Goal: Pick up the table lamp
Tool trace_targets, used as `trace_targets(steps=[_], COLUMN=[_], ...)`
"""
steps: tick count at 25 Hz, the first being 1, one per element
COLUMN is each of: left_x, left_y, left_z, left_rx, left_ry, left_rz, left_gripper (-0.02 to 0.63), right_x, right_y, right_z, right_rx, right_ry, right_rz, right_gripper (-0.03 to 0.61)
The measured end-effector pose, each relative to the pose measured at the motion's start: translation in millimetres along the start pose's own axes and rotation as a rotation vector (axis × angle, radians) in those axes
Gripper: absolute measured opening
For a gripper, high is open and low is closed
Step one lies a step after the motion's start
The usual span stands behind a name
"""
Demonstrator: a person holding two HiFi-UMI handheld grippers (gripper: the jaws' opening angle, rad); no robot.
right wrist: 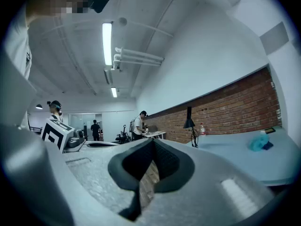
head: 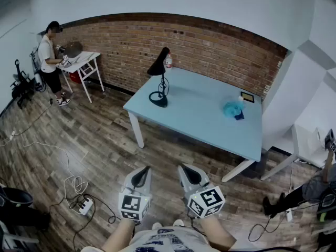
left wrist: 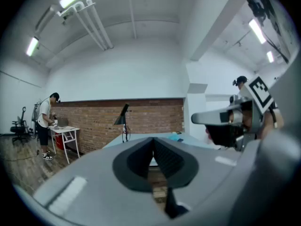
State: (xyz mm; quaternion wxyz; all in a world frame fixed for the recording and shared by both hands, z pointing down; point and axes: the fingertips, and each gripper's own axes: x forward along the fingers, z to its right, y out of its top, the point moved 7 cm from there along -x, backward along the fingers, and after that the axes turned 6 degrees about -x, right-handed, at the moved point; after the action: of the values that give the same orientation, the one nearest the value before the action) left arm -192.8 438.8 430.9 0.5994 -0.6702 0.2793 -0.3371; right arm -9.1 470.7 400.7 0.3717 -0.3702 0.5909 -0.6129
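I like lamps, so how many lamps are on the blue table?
1. The black table lamp stands near the far left corner of the blue table, beside a bottle. No other lamp shows there.

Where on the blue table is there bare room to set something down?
The table is bare across its middle, between the table lamp at the left end and the teal bundle toward the right, and along its near edge. It is busier at the far left corner, lamp plus bottle, and far right, bundle plus a small dark-framed object.
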Motion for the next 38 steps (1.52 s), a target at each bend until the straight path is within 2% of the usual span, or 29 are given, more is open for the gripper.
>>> trace_targets(steps=[7, 19, 29, 38], left_x=[18, 49, 68, 113], left_y=[1, -8, -17, -18], left_z=[12, 38, 61, 43], left_rx=[0.012, -0.038, -0.056, -0.051], left_ry=[-0.001, 0.040, 0.061, 0.046], left_rz=[-0.005, -0.043, -0.059, -0.069], left_gripper=[-0.008, -0.008, -0.008, -0.008], right_x=[-4, -9, -20, 10], right_y=[-7, -23, -31, -38], right_z=[21, 61, 91, 122], right_rx=[0.024, 0.100, 0.120, 0.154], right_ry=[-0.033, 0.057, 0.085, 0.071], right_rz=[-0.008, -0.030, -0.029, -0.034], right_gripper=[-0.003, -0.002, -0.002, -0.002])
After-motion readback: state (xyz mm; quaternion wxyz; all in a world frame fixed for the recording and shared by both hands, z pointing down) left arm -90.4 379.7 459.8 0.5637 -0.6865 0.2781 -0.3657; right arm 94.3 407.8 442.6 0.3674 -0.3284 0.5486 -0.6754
